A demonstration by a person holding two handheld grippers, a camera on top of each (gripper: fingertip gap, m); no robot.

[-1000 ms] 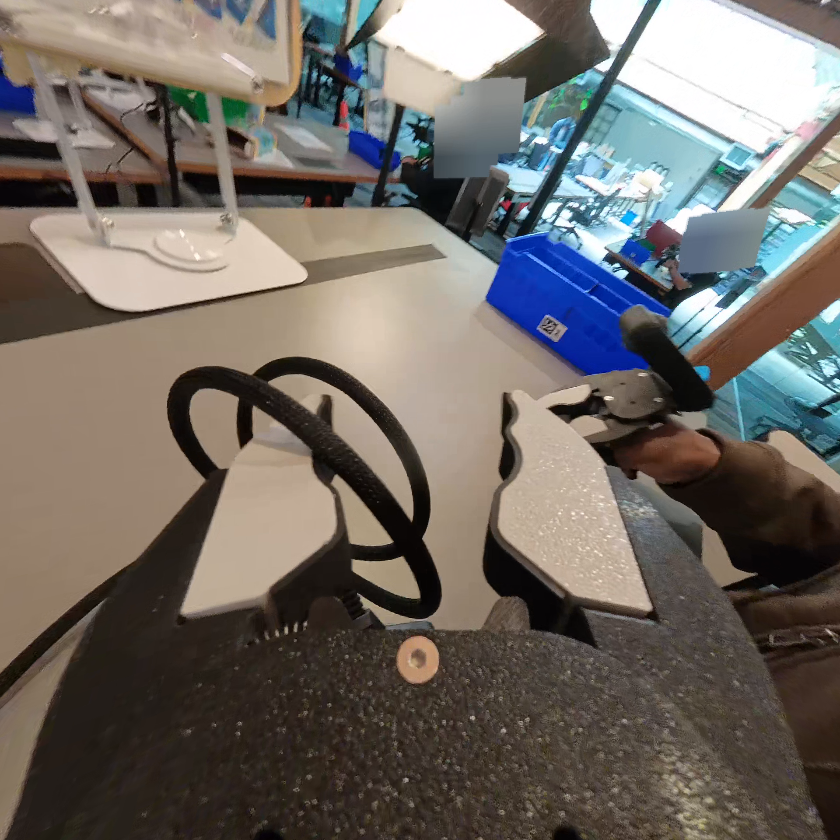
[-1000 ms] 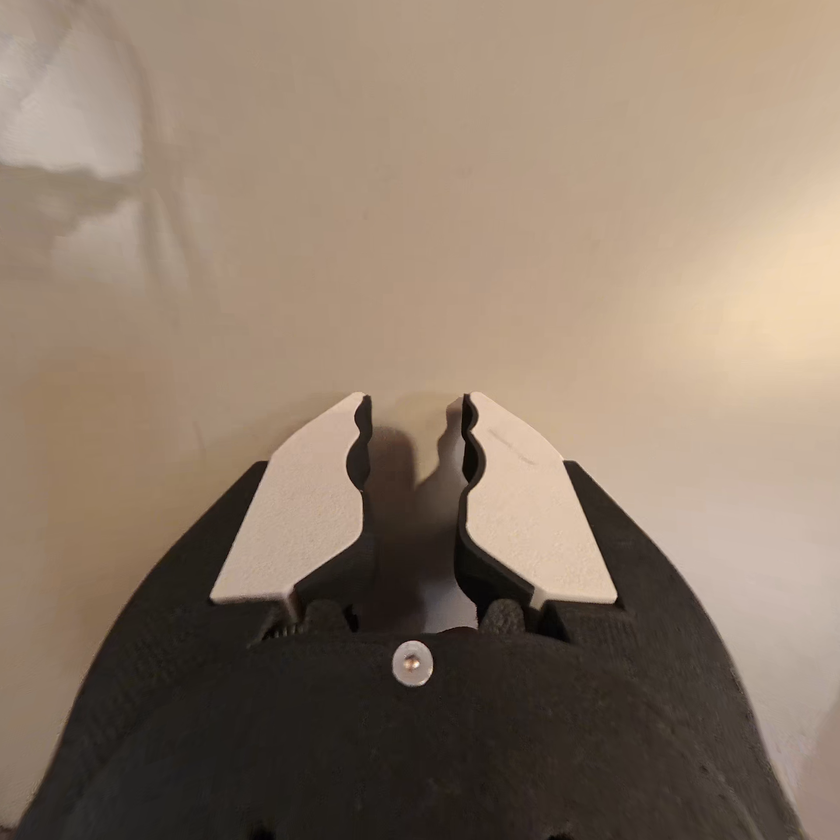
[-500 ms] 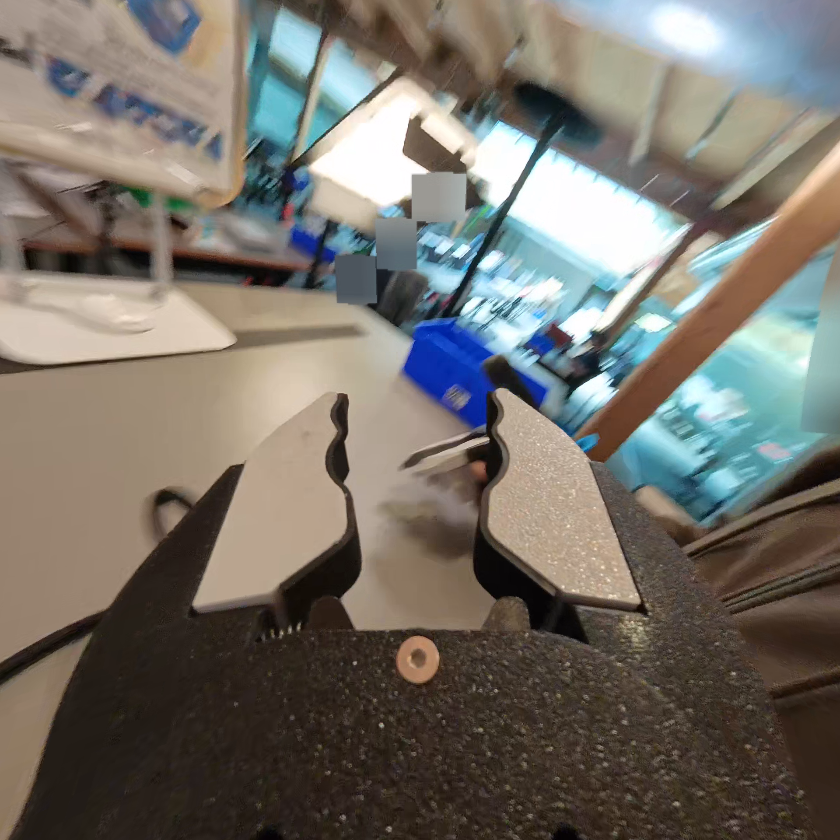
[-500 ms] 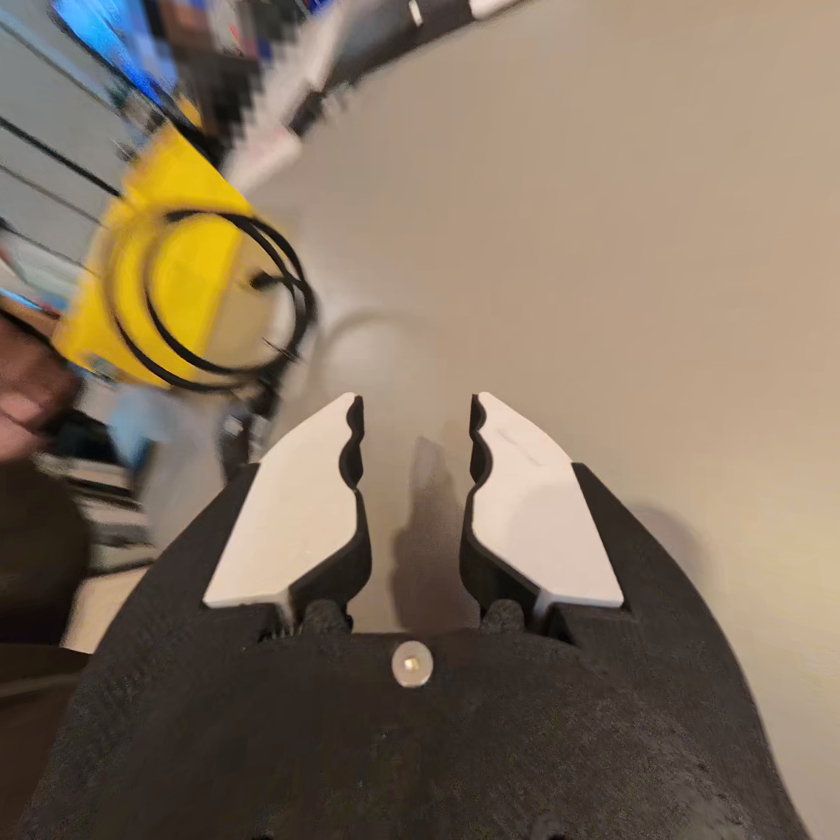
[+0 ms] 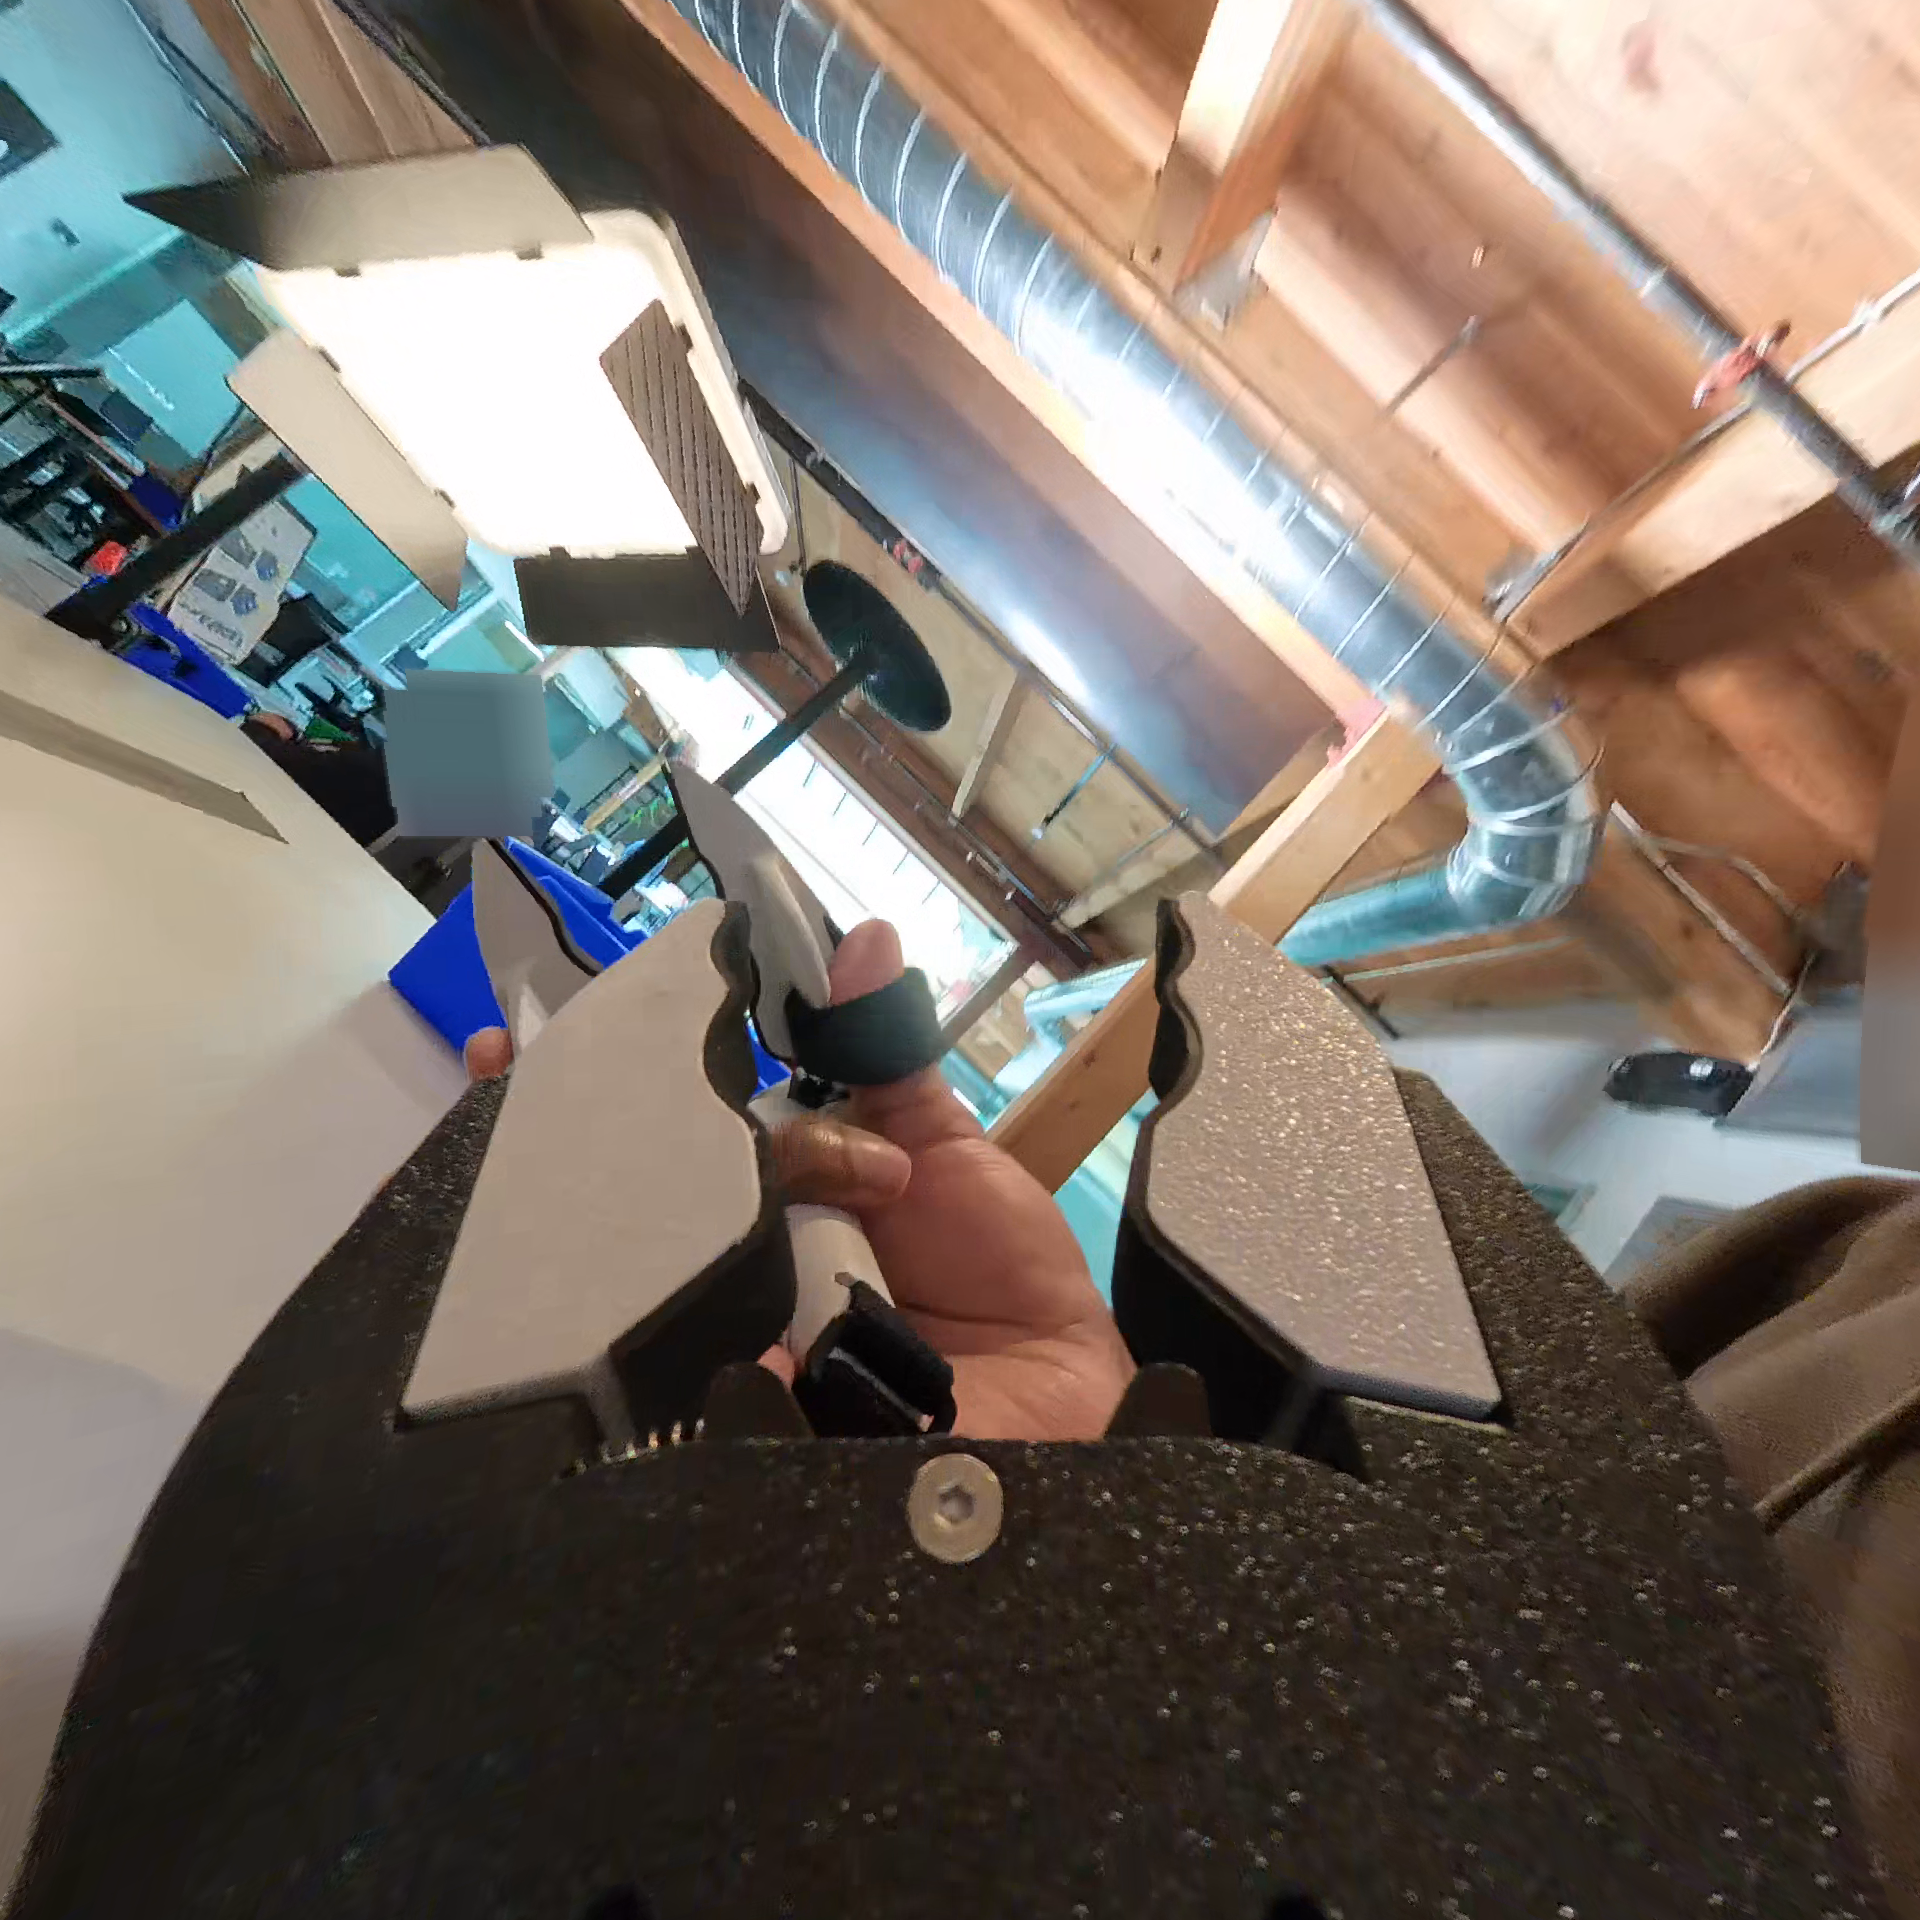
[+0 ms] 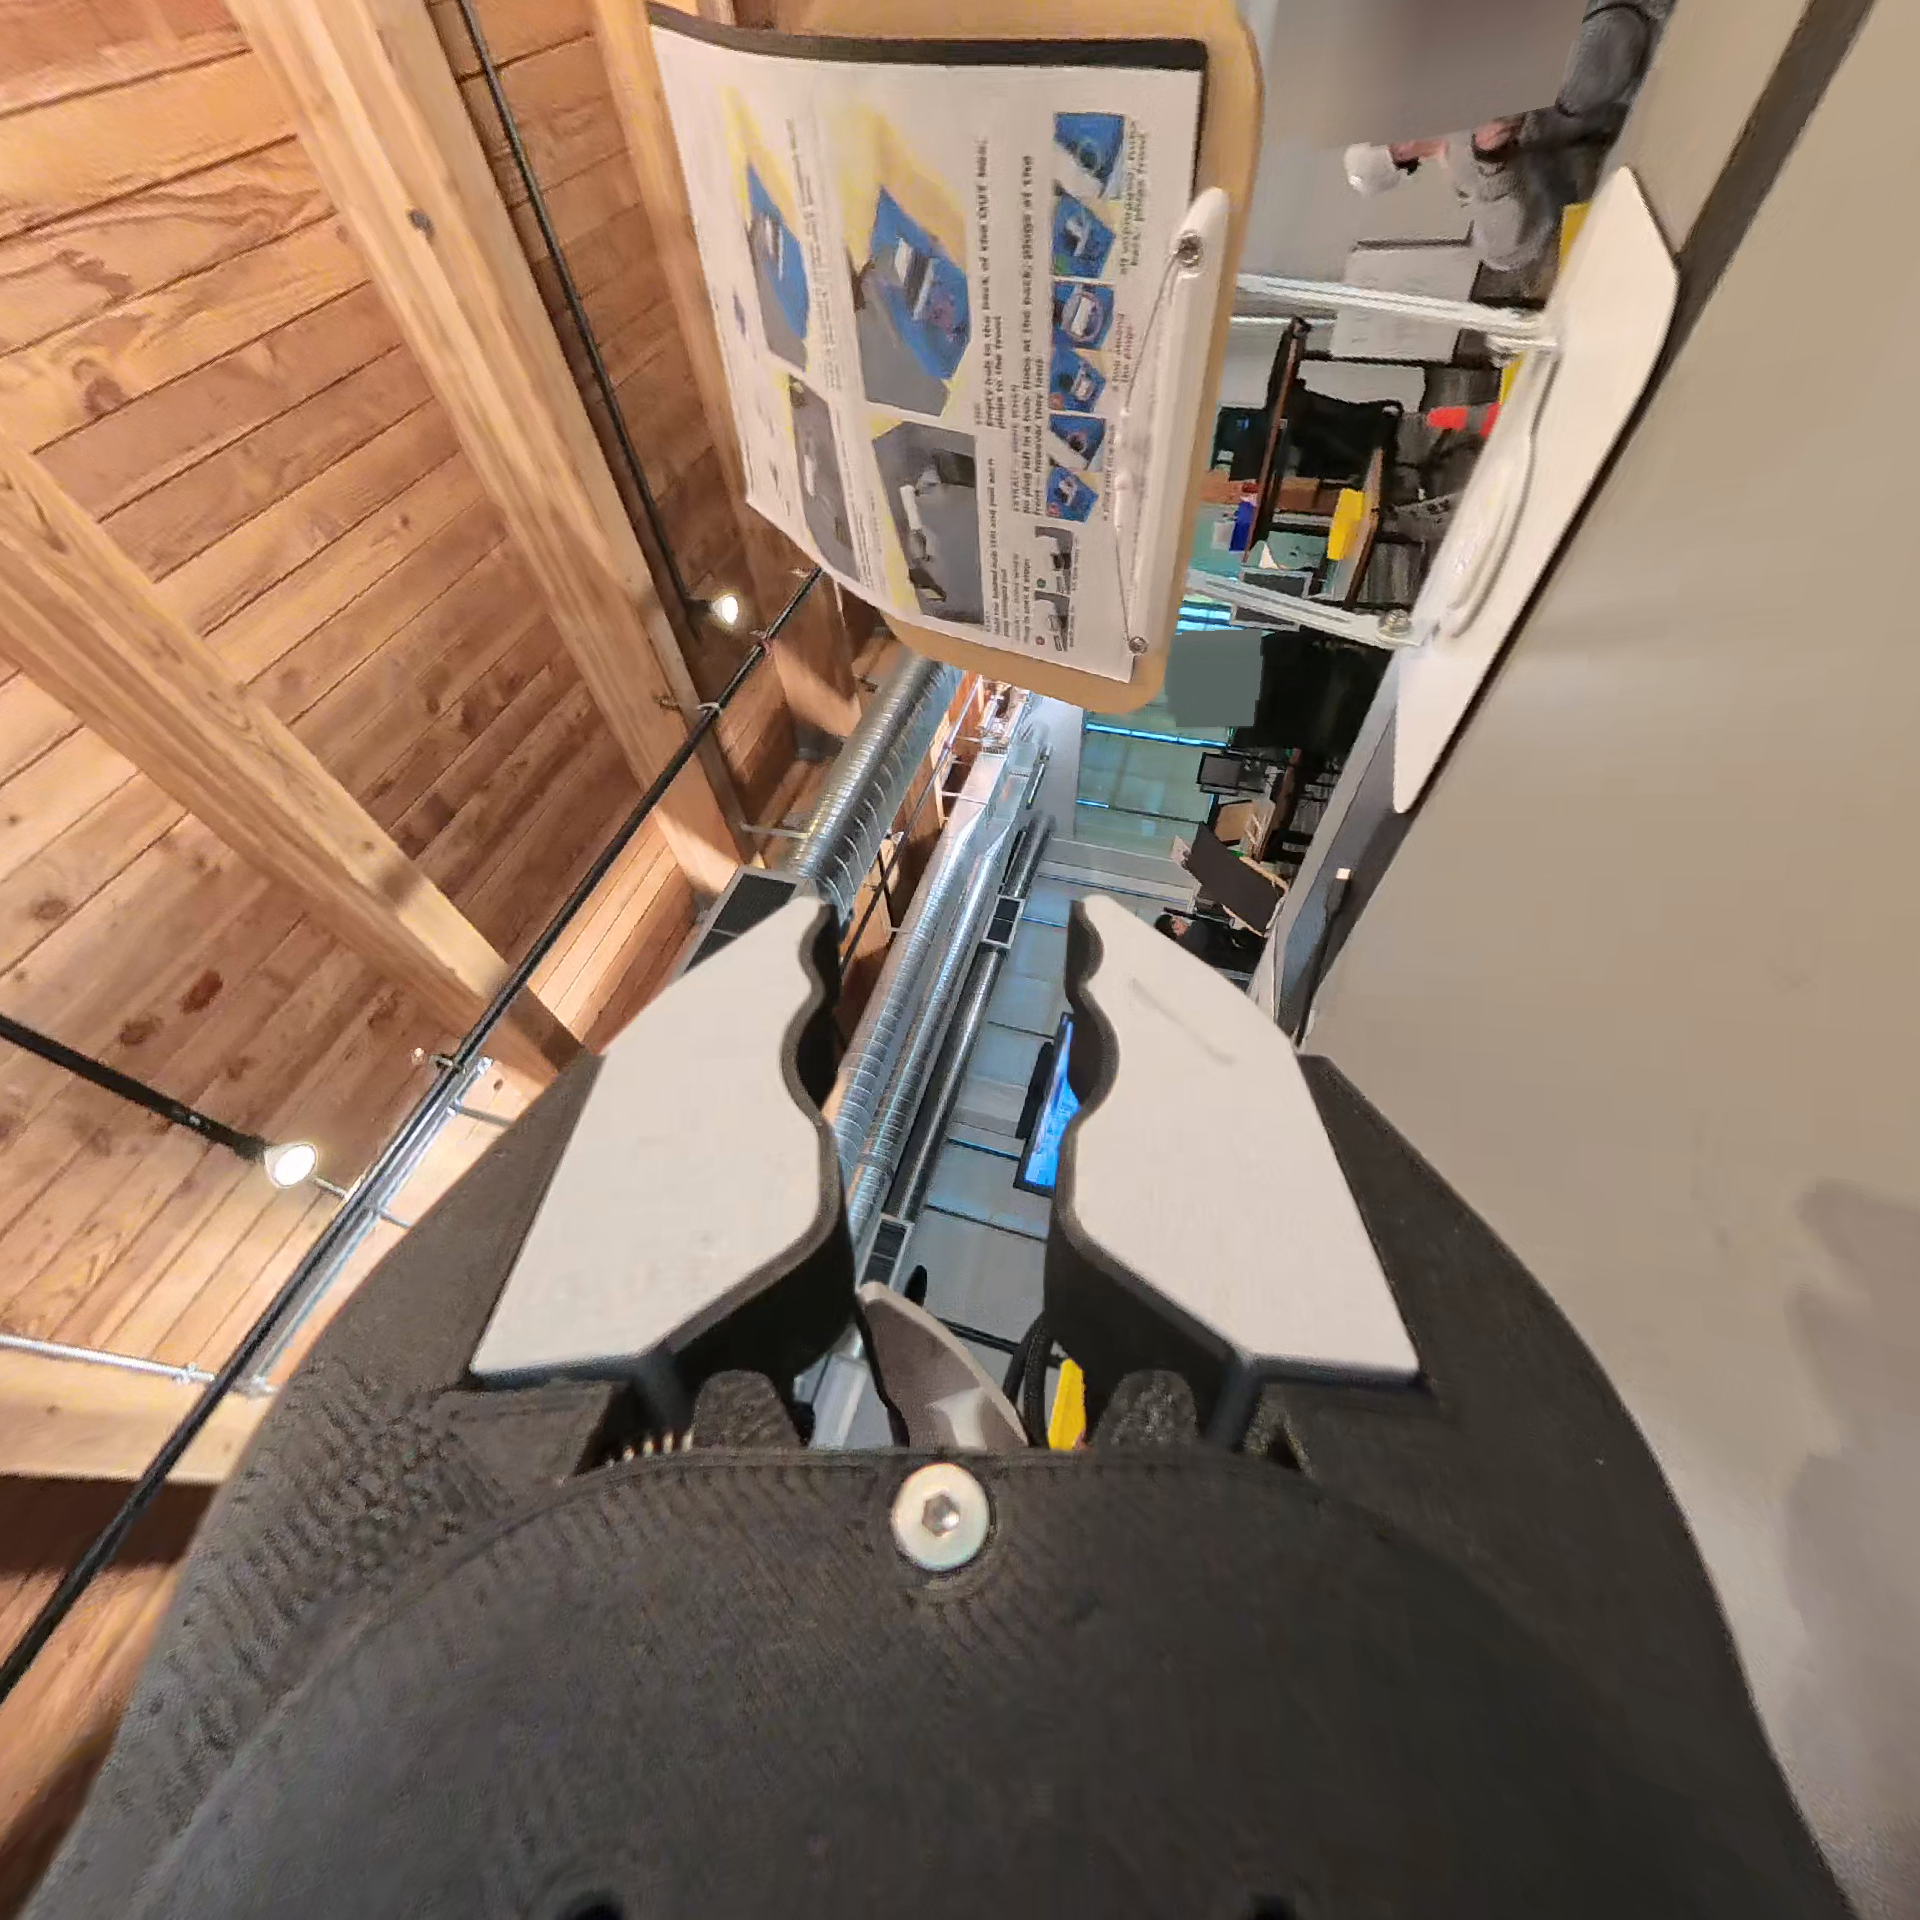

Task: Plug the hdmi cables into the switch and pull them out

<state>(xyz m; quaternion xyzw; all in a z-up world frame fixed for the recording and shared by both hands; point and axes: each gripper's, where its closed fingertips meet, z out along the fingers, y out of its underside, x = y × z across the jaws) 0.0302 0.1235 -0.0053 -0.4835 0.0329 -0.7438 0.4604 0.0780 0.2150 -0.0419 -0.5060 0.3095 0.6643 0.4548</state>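
Note:
My left gripper [image 5: 951, 914] is lifted and tilted up toward the ceiling, with its jaws wide open and nothing between the pads. Just beyond its left finger [image 5: 613, 1122] a person's hand [image 5: 966, 1278], with black straps around the thumb, holds my right gripper [image 5: 592, 842]. In the right wrist view my right gripper [image 6: 951, 914] is rolled sideways and points up, jaws apart and empty. Low between its fingers I see a grey finger tip [image 6: 935, 1371], a bit of black cable [image 6: 1029, 1382] and a yellow thing [image 6: 1065, 1403].
The grey table [image 5: 156, 987] lies at the left, with a blue bin [image 5: 447, 977] at its far edge. In the right wrist view the table [image 6: 1662, 935] fills the right side, with a printed sheet on a board [image 6: 935, 343] above its white stand base [image 6: 1538, 468]. A lamp panel [image 5: 488, 395] and ducts hang overhead.
Both grippers rose off the table and swung up toward the ceiling. The black cable coil left the left view. The left jaws narrowed on air, then opened wide.

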